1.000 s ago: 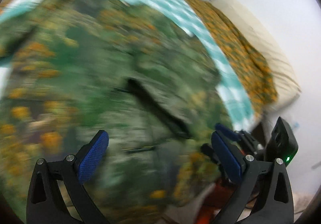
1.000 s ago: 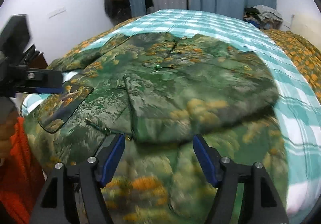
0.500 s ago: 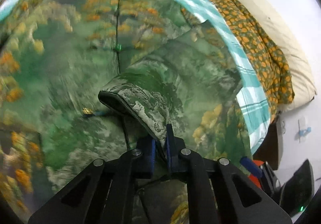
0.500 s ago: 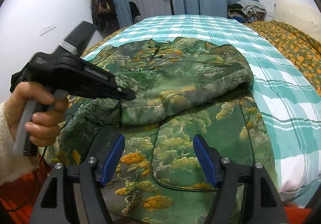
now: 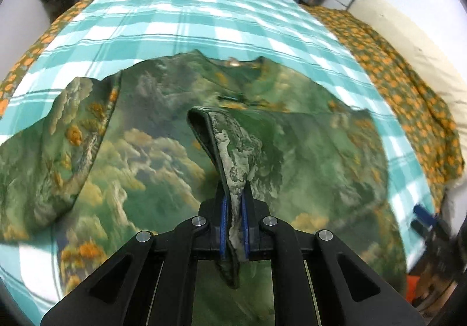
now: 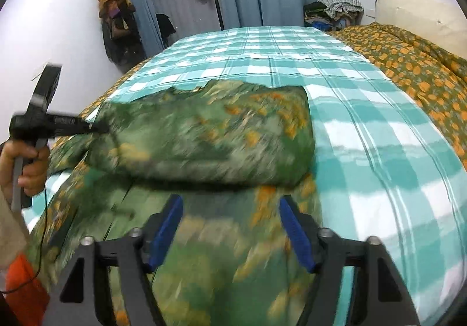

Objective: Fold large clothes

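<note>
Left gripper (image 5: 233, 226) is now clenched on a folded hem of the green landscape-print garment (image 5: 151, 156); a second ago its jaws were wide open over the cloth, half a second ago freshly pinched. Since then the hem has come up and been carried toward the collar end, so the near panel hangs from the pads as a raised ridge. Garment lies spread on the teal checked bedspread (image 5: 181, 5), one sleeve out to the left. Right gripper (image 6: 230, 229) stays released, jaws apart, hovering over the near hem, holding nothing. Judgement: lengthwise fold under way, not yet laid flat.
</note>
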Available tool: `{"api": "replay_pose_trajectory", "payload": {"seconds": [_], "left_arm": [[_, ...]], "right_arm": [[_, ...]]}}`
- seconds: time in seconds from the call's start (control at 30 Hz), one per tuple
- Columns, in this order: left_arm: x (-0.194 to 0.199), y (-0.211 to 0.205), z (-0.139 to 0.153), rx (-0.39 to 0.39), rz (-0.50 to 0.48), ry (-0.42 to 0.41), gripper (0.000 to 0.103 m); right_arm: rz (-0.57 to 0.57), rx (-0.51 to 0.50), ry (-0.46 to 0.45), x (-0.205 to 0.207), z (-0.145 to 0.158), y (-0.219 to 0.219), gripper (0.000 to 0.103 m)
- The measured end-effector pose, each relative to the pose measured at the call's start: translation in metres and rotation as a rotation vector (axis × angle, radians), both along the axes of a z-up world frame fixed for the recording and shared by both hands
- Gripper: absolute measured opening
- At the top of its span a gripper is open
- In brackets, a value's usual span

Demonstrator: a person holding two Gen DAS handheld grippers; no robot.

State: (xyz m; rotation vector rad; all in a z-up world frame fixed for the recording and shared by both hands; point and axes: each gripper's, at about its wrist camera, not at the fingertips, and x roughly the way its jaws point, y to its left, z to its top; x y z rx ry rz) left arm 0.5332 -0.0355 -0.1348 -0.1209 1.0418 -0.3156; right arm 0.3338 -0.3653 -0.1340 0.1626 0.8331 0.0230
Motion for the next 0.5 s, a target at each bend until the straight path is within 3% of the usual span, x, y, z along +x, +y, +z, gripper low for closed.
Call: {"api": "replay_pose_trajectory", "payload": {"seconds": [0.1, 0.23, 0.4, 0.5], "left_arm": [[0.008, 0.006, -0.021, -0.006, 0.03, 0.033, 0.007], [0.005, 0.013, -0.044, -0.007, 0.048, 0.057, 0.008], [0.002, 0.016, -0.062, -0.021, 0.063, 0.079, 0.009], [0.001, 0.015, -0.073, -0.017, 0.064, 0.072, 0.01]], "right_arm": [[-0.023, 0.004, 0.06, 0.051, -0.011, -0.017, 0.038], [-0.043, 0.017, 0.149, 0.096, -0.043, -0.028, 0.038], [-0.009, -0.027, 0.272, 0.115, -0.094, -0.023, 0.035], [-0.005, -0.038, 0.292, 0.117, -0.1, -0.021, 0.035]]}}
